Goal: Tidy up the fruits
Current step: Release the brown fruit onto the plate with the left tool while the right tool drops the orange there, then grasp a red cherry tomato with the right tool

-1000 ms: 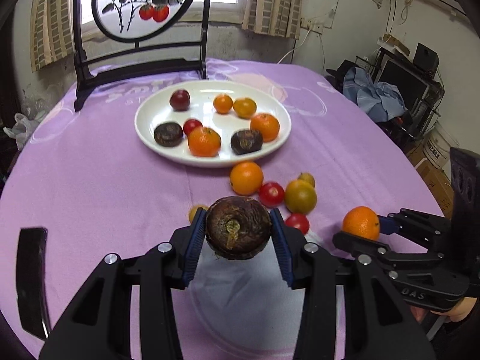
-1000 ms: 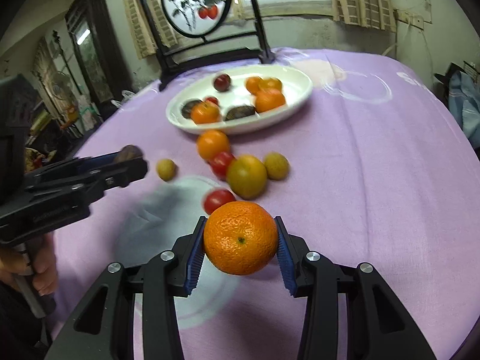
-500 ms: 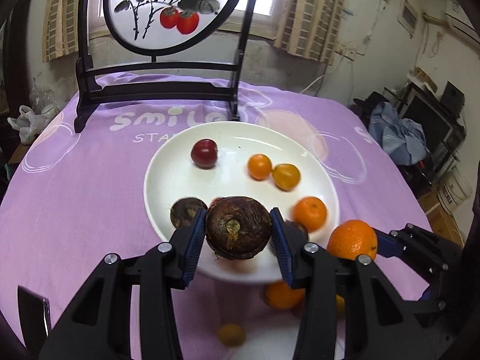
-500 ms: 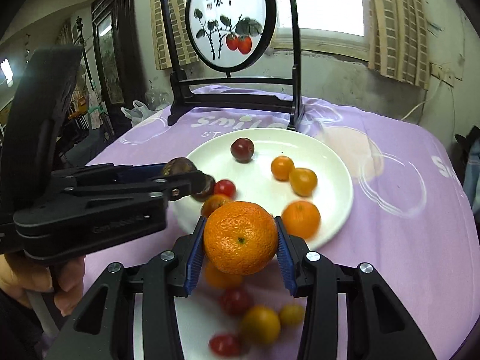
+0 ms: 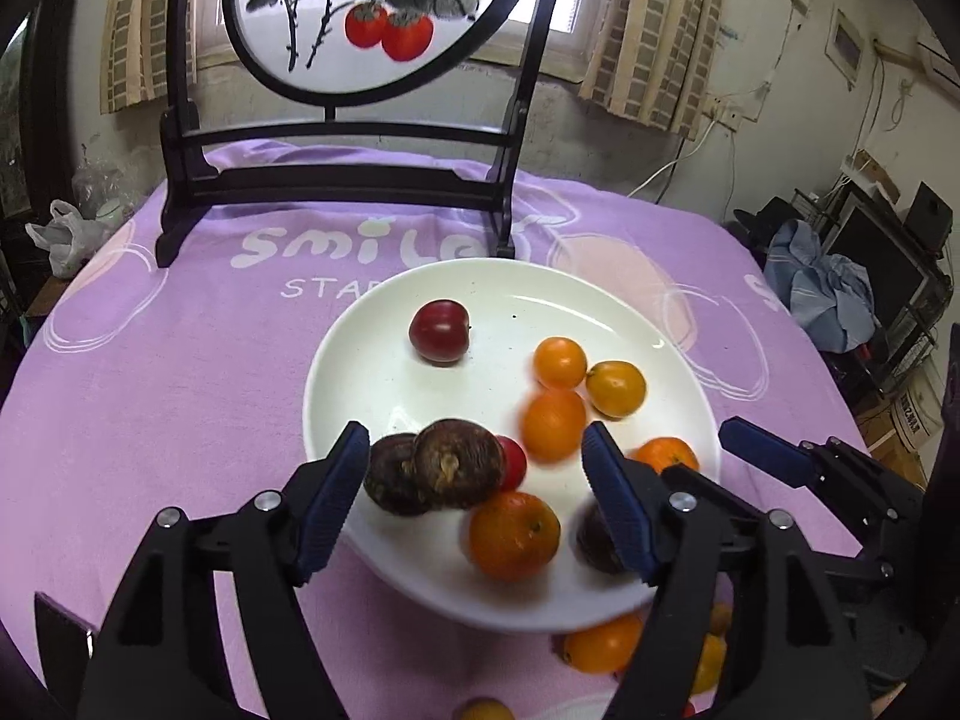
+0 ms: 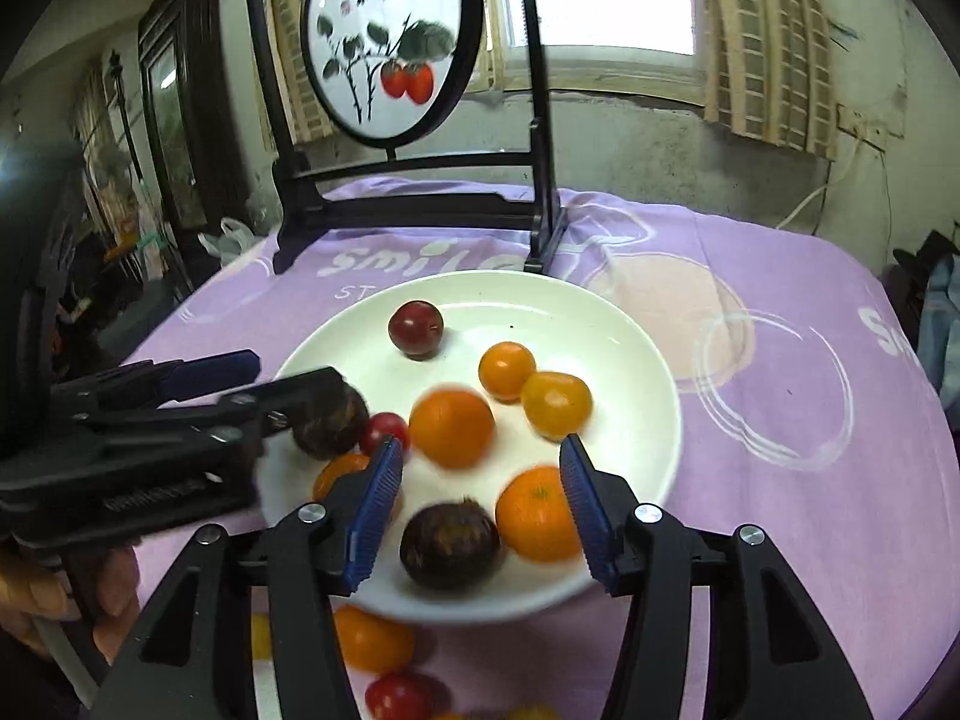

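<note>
A white plate [image 5: 600, 312] [image 6: 636, 360] on the purple cloth holds several fruits. My left gripper [image 5: 474, 489] is open above the plate's near left part; the dark brown fruit [image 5: 459, 462] it carried lies free against another brown fruit [image 5: 387, 480]. My right gripper [image 6: 480, 501] is open over the plate's near edge; a blurred orange [image 6: 451, 427] lies just beyond its jaws, also blurred in the left wrist view [image 5: 553, 423]. More oranges [image 5: 513, 534] [image 6: 534, 513], a dark red plum [image 5: 439, 331] [image 6: 415, 328] and small tomatoes lie on the plate.
A black-framed round painted screen [image 5: 354, 18] [image 6: 390, 42] stands behind the plate. Loose fruits lie on the cloth in front of the plate: an orange [image 6: 372, 639], a red tomato [image 6: 396, 696], another orange [image 5: 600, 642]. Clutter stands off the table at the right [image 5: 840, 300].
Both grippers moved forward over the plate and opened. The brown fruit dropped from the left gripper and the orange from the right one onto the plate.
</note>
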Available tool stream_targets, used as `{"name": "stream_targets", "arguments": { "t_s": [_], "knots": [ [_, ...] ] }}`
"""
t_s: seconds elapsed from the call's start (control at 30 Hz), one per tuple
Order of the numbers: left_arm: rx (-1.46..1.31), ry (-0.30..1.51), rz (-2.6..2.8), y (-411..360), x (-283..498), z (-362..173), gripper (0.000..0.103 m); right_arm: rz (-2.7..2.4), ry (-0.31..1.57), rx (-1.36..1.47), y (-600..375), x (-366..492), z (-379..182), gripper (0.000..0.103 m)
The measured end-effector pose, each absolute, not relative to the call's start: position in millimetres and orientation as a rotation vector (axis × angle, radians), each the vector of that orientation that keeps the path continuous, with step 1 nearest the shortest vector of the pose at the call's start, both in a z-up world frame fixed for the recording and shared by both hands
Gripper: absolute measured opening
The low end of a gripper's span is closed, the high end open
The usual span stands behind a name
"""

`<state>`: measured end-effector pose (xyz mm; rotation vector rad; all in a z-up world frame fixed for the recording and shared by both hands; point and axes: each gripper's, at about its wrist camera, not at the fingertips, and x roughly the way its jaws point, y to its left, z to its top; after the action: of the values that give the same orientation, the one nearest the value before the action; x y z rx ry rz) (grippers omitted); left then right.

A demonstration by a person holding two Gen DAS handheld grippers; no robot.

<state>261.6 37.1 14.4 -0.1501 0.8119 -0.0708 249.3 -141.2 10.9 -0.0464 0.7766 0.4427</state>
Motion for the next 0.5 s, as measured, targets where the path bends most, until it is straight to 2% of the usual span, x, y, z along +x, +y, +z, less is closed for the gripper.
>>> {"name": "stream_targets", "arguments": {
  "t_s": [0.07,0.13,0.5],
  "knots": [
    [-0.146,0.800,-0.047,37.0,244.1,21.5,0.085,0.448,0.777,-0.048,-147.1,237.7,11.0,0.060],
    [-0.155,0.779,-0.043,36.3,224.8,26.8,0.088,0.455,0.786,-0.041,-154.8,221.5,9.5,0.061],
    [-0.089,0.808,-0.065,16.4,128.6,11.1,0.097,0.486,0.865,-0.026,-182.8,138.8,-11.9,0.061]
  ]
}}
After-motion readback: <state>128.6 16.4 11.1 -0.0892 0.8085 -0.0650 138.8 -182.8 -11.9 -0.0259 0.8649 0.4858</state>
